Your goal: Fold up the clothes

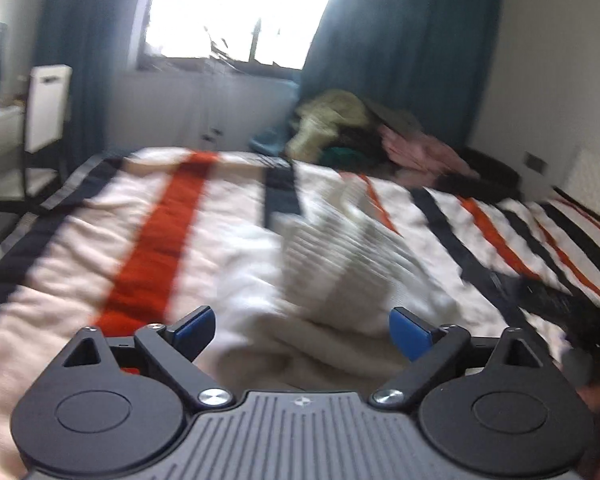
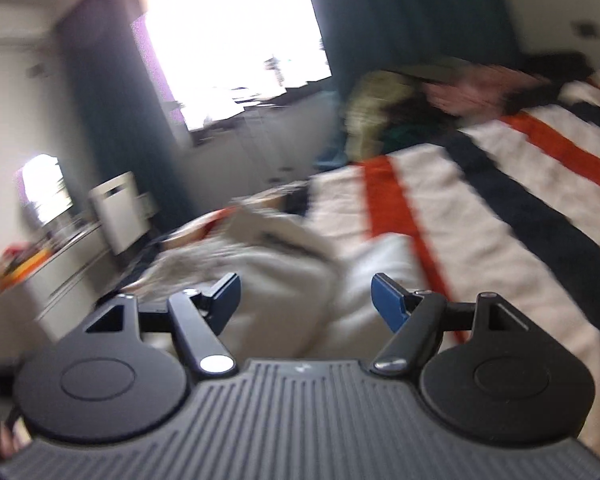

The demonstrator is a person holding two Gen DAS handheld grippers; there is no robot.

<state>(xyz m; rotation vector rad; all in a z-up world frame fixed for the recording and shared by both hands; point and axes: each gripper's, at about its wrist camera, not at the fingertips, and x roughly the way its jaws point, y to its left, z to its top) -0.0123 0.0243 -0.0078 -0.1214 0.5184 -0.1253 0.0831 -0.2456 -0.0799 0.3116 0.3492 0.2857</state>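
Left claw (image 1: 302,330) spread, empty | right claw (image 2: 306,300) spread, empty | white garment (image 1: 340,256) on striped bed (image 1: 152,236)

One pale garment (image 1: 340,256) ahead of the fingers; one striped bedspread (image 1: 156,232) beneath it; one clothes heap (image 1: 364,132) far beyond; two curtains (image 1: 404,40); one window (image 1: 236,8).

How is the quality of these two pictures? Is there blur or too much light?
Left wrist view: the window is burnt out white, and the pale garment on the striped blanket is smeared by motion. Right wrist view: stronger blur everywhere, the window again overexposed; only the tool looks sharp.
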